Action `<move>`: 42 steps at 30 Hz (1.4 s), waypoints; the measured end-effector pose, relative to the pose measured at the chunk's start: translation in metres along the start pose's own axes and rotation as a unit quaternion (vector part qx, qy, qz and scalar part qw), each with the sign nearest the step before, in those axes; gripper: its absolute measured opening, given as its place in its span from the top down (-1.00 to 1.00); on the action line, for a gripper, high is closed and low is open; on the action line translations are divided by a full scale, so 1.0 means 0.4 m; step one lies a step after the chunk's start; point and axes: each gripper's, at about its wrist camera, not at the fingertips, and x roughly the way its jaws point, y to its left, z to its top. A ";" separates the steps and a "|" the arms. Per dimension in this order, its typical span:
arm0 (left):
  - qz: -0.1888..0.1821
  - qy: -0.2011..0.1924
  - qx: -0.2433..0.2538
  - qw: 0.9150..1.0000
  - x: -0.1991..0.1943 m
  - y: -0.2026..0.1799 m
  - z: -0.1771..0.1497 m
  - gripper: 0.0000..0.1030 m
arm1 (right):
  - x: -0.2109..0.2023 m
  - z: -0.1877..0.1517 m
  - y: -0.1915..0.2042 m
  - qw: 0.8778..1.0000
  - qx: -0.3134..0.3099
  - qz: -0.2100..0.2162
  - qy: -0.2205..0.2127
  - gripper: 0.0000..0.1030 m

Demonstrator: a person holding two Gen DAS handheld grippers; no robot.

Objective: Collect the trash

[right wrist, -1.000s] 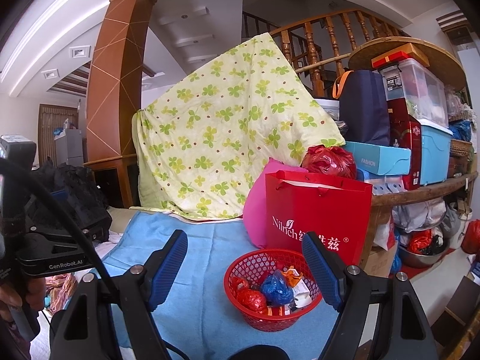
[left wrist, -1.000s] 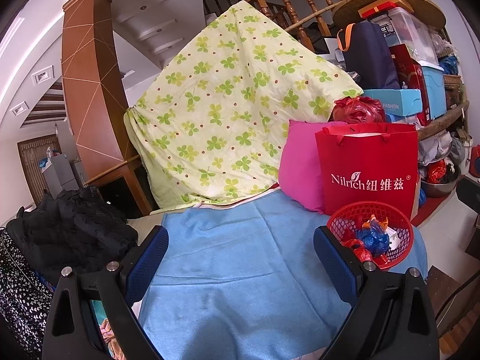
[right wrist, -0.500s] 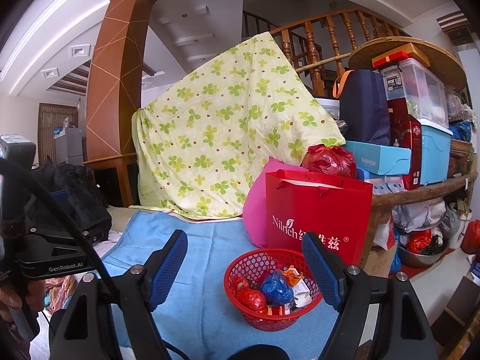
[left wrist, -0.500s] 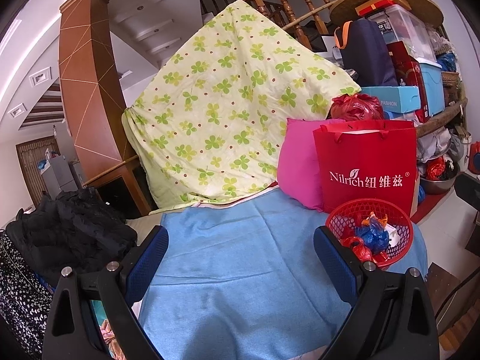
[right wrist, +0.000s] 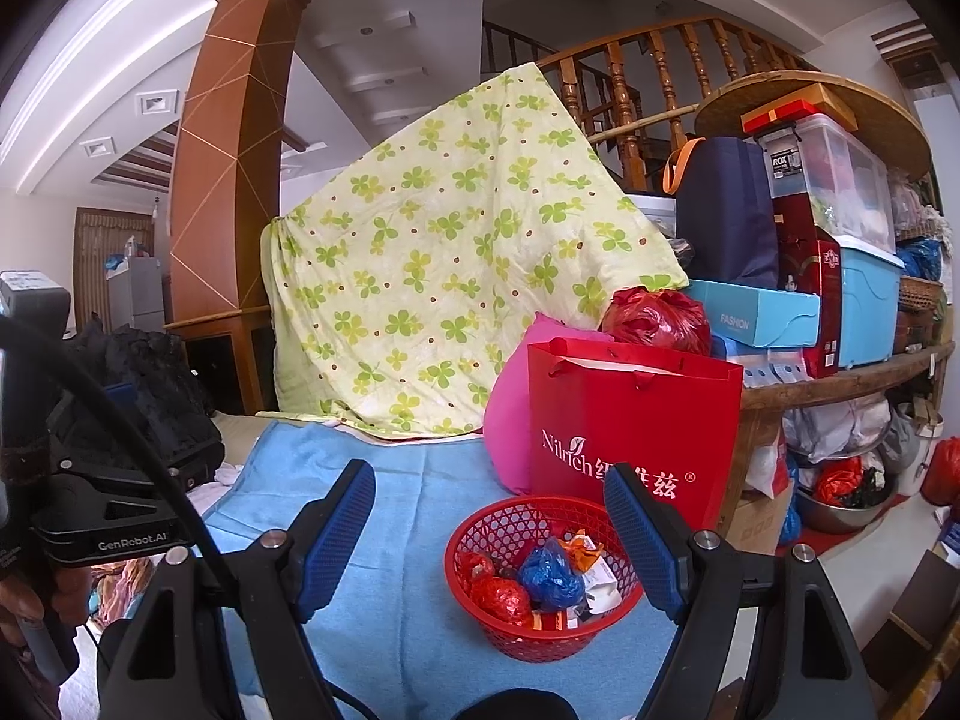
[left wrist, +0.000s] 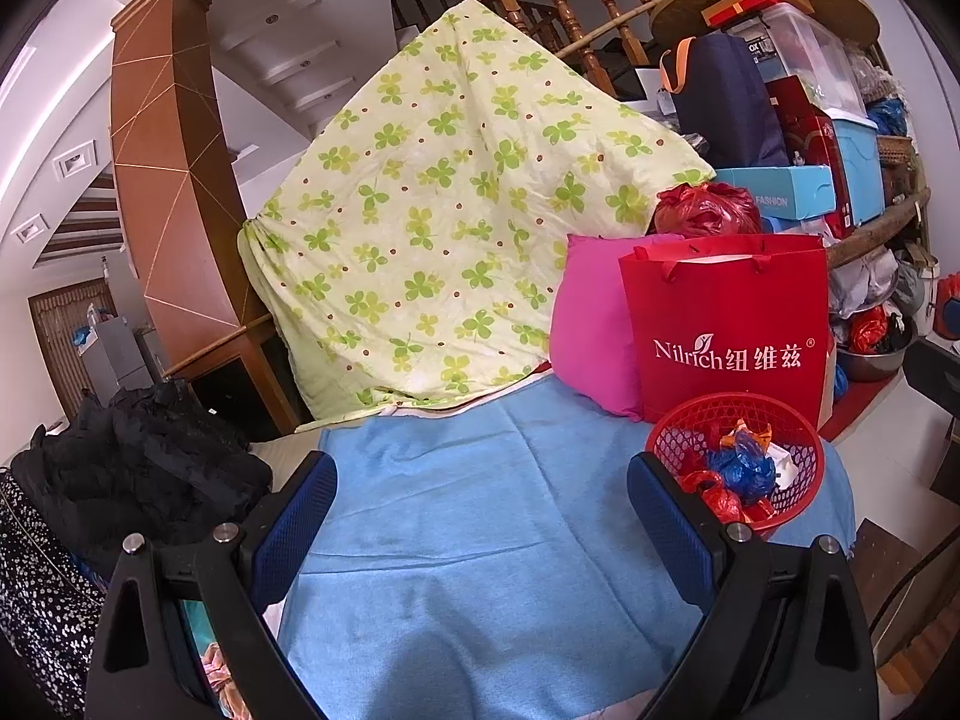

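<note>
Trash — crumpled red, blue, orange and white plastic wrappers (right wrist: 549, 576) — piled in round red plastic mesh basket (right wrist: 480, 540), on right end of flat blue terry cloth (left wrist: 480, 510) covering the table. Directly behind basket: glossy red paper gift bag (right wrist: 636, 420), soft pink cushion (left wrist: 591, 330), yellow-green clover-print quilt (left wrist: 450, 210) draped in a peak. Wooden stair railing (right wrist: 630, 96) behind, brown column (right wrist: 234, 150) at left, stacked storage boxes (right wrist: 852, 228) at right. Left gripper (left wrist: 480, 510) spread wide over bare cloth, nothing between pads. Right gripper (right wrist: 489, 522) wide apart, empty, framing basket without contact.
</note>
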 end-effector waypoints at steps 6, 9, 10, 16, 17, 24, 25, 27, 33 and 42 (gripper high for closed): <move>-0.002 0.001 0.002 1.000 0.004 -0.001 0.002 -0.89 | 0.007 -0.015 -0.024 1.000 0.004 -0.002 0.001 -0.58; -0.003 0.001 0.004 1.000 0.004 -0.002 0.001 -0.89 | 0.008 -0.014 -0.024 1.000 0.002 -0.002 0.002 -0.58; -0.003 0.002 0.004 1.000 0.003 -0.003 0.001 -0.89 | 0.008 -0.012 -0.019 1.000 0.002 -0.002 0.002 -0.58; -0.008 0.004 0.012 1.000 0.013 0.003 -0.015 -0.89 | 0.013 -0.024 -0.039 1.000 0.004 -0.007 0.006 -0.58; -0.009 0.006 0.014 1.000 0.016 0.005 -0.021 -0.89 | 0.017 -0.025 -0.041 1.000 0.005 -0.009 0.007 -0.58; -0.016 0.018 0.030 0.999 0.041 0.024 -0.041 -0.89 | 0.030 -0.024 -0.051 1.000 0.011 -0.012 0.016 -0.58; -0.018 0.019 0.031 0.999 0.041 0.025 -0.042 -0.89 | 0.032 -0.025 -0.052 1.000 0.011 -0.013 0.017 -0.58; -0.021 0.020 0.035 0.999 0.042 0.029 -0.047 -0.89 | 0.034 -0.030 -0.055 1.000 0.013 -0.014 0.021 -0.58; -0.028 0.026 0.045 0.998 0.048 0.033 -0.056 -0.89 | 0.046 -0.034 -0.064 0.999 0.020 -0.013 0.032 -0.58; -0.039 0.033 0.060 0.997 0.061 0.028 -0.065 -0.89 | 0.055 -0.047 -0.061 0.999 0.013 -0.012 0.037 -0.58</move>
